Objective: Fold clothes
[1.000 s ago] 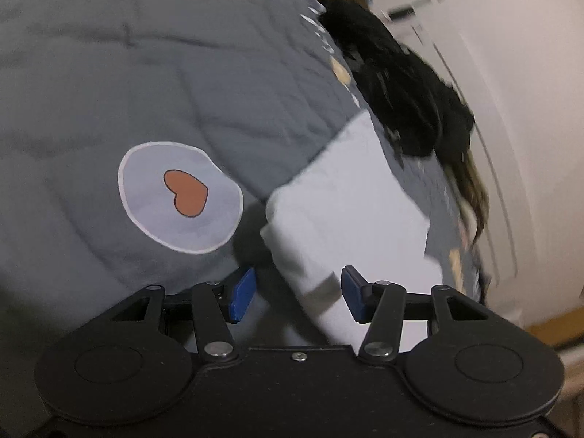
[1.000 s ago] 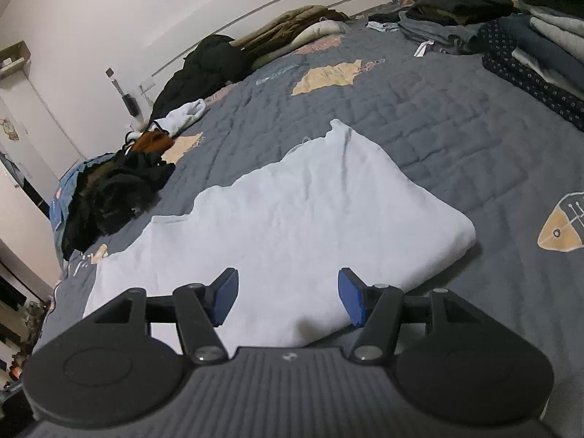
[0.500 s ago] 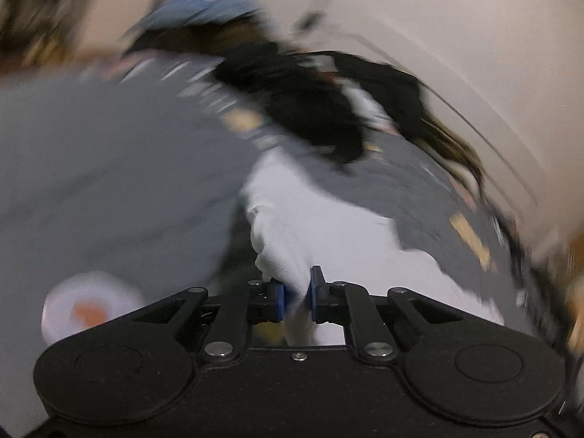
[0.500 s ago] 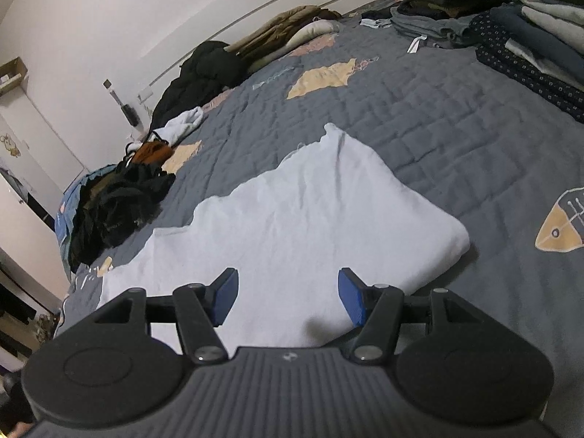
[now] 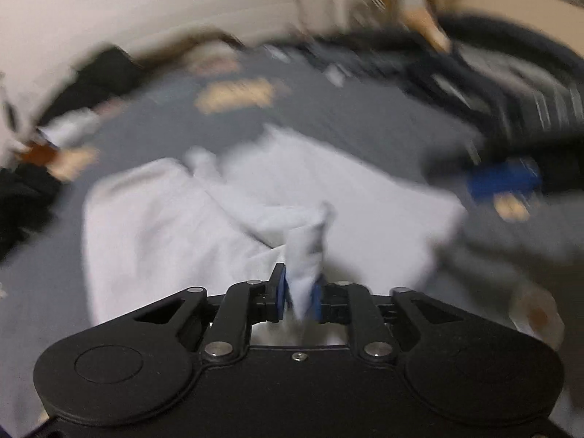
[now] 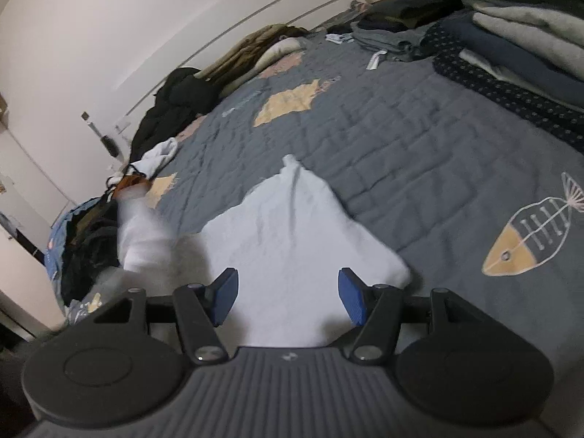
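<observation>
- Two grippers work over one white garment (image 6: 292, 248) spread on a grey quilted bedspread (image 6: 419, 153).
- Left gripper (image 5: 297, 294): its blue pads are drawn close together with a bunched fold of the white cloth pinched between them; the cloth rises from the pads in a twisted ridge and runs away across the rest of the garment (image 5: 153, 226). This view is heavily smeared, so finer detail of the fold cannot be told.
- Right gripper (image 6: 288, 301): its blue pads stand wide apart with nothing between them, hovering just above the near edge of the garment, which lies flat below with a pointed corner at the far end.
- In the right wrist view a blurred white part of the garment (image 6: 140, 233) is lifted at the left, off the bedspread.
- A fish-skeleton print (image 6: 529, 233) shows on the bedspread to the right of the garment, apart from it, and a tan patch print (image 6: 288, 104) lies beyond the garment's far corner.
- A stack of folded clothes (image 6: 518, 33) sits at the far right edge of the bed, well apart from the garment.
- A dark heap of clothes (image 6: 91, 244) lies at the left edge, and a black garment (image 6: 175, 106) rests near the wall behind it.
</observation>
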{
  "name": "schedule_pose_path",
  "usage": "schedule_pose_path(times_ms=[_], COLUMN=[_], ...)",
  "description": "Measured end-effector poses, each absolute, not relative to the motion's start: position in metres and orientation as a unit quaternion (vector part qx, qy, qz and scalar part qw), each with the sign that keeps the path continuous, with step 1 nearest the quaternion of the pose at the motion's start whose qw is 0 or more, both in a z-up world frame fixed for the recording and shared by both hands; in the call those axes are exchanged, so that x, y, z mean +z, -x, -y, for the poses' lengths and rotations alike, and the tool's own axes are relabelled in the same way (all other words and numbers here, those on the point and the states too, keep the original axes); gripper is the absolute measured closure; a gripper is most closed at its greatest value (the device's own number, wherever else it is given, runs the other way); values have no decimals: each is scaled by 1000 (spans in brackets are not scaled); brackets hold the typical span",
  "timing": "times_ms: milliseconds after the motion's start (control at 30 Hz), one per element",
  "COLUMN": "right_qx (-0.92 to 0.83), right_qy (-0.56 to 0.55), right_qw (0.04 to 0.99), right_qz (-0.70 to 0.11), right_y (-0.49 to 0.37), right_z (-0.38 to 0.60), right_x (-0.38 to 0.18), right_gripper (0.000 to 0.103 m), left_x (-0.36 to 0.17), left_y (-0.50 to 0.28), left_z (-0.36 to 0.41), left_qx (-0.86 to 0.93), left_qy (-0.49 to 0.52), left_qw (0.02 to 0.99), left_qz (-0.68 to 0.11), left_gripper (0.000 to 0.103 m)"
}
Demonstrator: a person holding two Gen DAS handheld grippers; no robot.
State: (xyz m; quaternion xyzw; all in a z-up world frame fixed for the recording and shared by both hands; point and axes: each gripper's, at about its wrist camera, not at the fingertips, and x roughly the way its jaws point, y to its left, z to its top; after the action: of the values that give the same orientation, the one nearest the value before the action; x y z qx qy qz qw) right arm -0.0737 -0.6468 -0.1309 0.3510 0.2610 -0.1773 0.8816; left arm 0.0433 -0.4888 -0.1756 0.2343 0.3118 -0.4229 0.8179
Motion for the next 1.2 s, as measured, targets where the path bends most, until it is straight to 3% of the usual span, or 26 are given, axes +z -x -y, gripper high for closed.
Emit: schedule_pose_path(times_ms=[300,600,800,867,933,1033,1067,1200], right_qx=[-155,-106,-67,-83,-75,-63,-62,-47], right_qy=[-325,-189,-173,-157,-115,-103,-105,-140], right_qw=[883,929,922,919,922,920,920,923], right_qz=[-303,-299,-339,-353,-363,-373,-373,-357], right_y=[59,31,0,0,0,6,9,19], right_z=[643,593,584,581,573,571,573,583], right_x=[-151,-137,-154,-164,-170,-171,-168,-153], right_gripper=[43,43,45,49,61,92,96,98], left_x=[-163,-162,-164,-165,-165,-164,-163,-163], left_y=[-15,-21,-20,-20,-20,-20,-19,-21], left_z=[383,338,327,323,320,318,318,316], left_qx=[-407,-384,-392,-395,-398,-402,-403,-400], left_qy=[-168,-126,-114,-109,-105,-100,-98,-91], left_qw=[855,868,865,864,862,861,861,862], left_qz=[-273,-288,-292,-294,-295,-295,-294,-298], left_gripper=[49,47,43,43,43,43,43,43])
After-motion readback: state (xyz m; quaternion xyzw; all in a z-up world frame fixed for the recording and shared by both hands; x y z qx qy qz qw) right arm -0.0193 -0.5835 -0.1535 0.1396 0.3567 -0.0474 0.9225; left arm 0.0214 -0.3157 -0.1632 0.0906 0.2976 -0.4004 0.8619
